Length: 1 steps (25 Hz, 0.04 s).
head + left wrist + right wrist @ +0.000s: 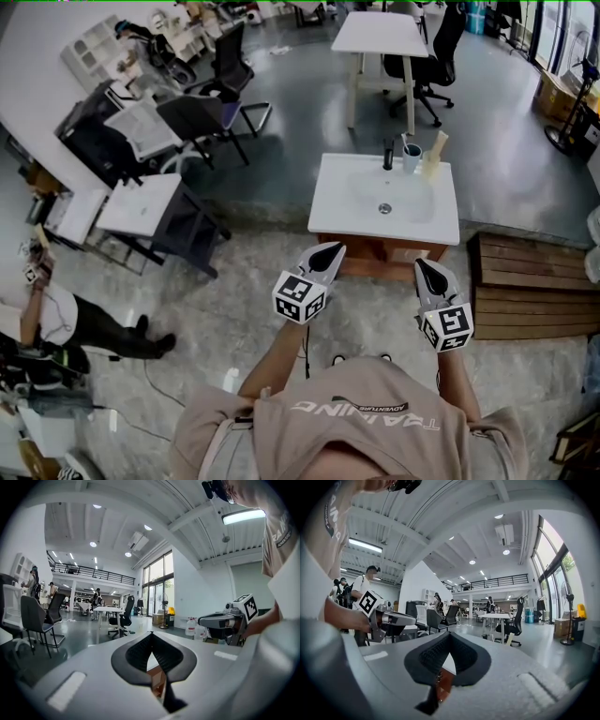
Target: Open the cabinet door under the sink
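A white sink top (330, 211) stands on a brown wooden cabinet (380, 251) just ahead of me; its doors look closed, though only the top strip of the front shows. My left gripper (327, 251) hovers in front of the cabinet's left part, jaws shut and empty. My right gripper (425, 268) hovers before the right part, also shut with nothing held. In the left gripper view the shut jaws (152, 634) frame a sliver of brown cabinet (158, 679), and the right gripper (224, 620) shows beside them. In the right gripper view the gripper (450, 633) covers most of the cabinet (443, 685).
A black faucet (388, 155), a cup (412, 156) and a pale bottle (433, 156) stand at the sink's back edge. A wooden pallet (534, 286) lies to the right. A low white table (141, 202), office chairs (202, 117) and a seated person (80, 323) are to the left.
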{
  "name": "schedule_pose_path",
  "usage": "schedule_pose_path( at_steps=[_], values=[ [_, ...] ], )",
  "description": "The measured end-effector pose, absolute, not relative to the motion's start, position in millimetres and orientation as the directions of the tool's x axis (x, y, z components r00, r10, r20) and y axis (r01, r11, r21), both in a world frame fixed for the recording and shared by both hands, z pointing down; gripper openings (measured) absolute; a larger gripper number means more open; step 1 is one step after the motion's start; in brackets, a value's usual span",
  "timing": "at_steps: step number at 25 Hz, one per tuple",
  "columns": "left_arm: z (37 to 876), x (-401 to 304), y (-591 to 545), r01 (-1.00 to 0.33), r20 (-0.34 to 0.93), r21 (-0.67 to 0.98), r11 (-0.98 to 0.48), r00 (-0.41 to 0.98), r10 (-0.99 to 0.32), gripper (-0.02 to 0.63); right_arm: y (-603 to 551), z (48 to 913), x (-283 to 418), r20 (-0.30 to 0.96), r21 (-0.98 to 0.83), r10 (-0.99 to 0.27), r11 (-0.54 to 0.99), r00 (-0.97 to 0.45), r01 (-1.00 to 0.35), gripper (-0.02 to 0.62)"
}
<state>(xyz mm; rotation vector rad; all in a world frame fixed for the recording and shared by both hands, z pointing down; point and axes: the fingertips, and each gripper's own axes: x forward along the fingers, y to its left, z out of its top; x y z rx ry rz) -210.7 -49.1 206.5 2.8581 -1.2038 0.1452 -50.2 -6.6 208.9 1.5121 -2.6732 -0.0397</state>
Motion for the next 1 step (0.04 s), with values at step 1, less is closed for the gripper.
schedule_pose_path(
  at_steps=[1],
  values=[
    [206.5,-209.8,-48.8,-0.714,0.103,-0.002,-0.701,0.697,-0.71,0.015,-6.3,209.0,-50.3,0.048,0.056,-0.857,0.515,-0.513,-0.855,0.0]
  ],
)
